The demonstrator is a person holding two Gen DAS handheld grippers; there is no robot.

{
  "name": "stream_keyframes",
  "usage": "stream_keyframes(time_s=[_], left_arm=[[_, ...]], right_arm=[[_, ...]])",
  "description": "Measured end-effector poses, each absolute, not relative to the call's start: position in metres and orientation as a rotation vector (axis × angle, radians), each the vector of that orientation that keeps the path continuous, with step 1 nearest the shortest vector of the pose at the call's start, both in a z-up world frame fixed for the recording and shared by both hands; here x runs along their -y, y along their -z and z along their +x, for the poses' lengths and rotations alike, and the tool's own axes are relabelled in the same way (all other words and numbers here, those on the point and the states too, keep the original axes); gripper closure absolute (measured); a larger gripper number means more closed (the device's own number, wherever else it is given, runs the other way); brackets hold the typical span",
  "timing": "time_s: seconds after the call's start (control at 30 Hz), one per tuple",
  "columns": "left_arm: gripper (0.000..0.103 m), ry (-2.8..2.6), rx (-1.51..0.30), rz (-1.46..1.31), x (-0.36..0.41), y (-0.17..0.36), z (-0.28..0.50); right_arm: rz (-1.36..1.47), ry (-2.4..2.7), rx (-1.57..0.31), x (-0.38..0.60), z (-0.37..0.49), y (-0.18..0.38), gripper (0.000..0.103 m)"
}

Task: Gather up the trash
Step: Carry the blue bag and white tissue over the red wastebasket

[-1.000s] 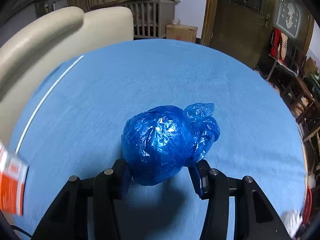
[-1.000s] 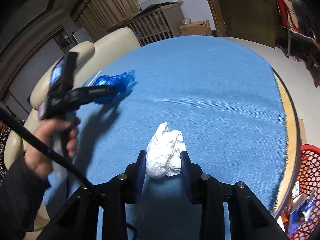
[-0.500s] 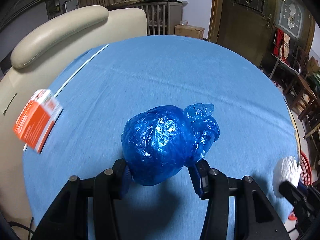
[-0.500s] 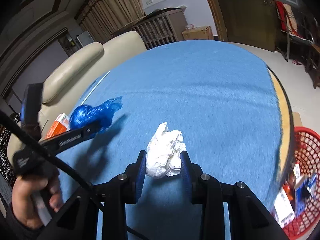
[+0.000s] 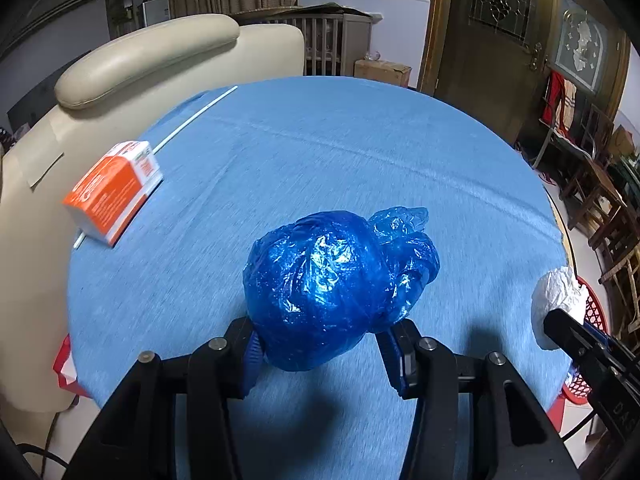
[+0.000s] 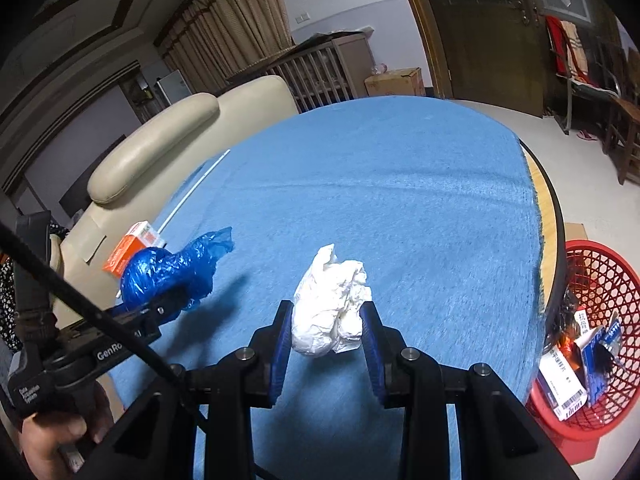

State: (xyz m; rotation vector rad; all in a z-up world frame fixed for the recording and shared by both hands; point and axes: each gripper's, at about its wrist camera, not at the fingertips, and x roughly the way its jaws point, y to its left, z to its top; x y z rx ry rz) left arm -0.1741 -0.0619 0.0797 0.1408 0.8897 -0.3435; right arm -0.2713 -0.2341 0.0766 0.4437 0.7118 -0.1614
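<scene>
My left gripper [image 5: 324, 350] is shut on a knotted blue plastic bag [image 5: 336, 284], held above the round table's blue cloth [image 5: 320, 148]. The same blue bag [image 6: 168, 270] shows at the left of the right wrist view, in the left gripper [image 6: 168, 300] held by a hand [image 6: 52, 436]. My right gripper [image 6: 326, 340] is shut on a crumpled white paper wad [image 6: 330, 312], also above the cloth. That white wad [image 5: 558, 304] appears at the right edge of the left wrist view. A red mesh basket [image 6: 600, 304] with packaging in it stands on the floor right of the table.
An orange and white carton [image 5: 114, 190] lies on the cloth near the left edge, beside a thin white stick [image 5: 192, 118]. A cream armchair [image 5: 140, 60] stands behind the table. The cloth ends short of the wooden rim [image 6: 550, 200] on the right. Dark wooden chairs [image 5: 600, 192] stand farther right.
Both grippers have travelled toward the table's right side with their loads. The orange carton has come fully into the left wrist view, and the red basket has come further into the right wrist view.
</scene>
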Motion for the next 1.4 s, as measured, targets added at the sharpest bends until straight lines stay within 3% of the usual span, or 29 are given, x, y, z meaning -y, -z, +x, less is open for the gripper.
stream_keyframes(time_s=[1.4], left_arm=[[0.051, 0.352, -0.823, 0.179, 0.060, -0.101, -0.205]], right_arm=[[0.447, 0.173, -0.623, 0.232, -0.306, -0.102, 0.068]])
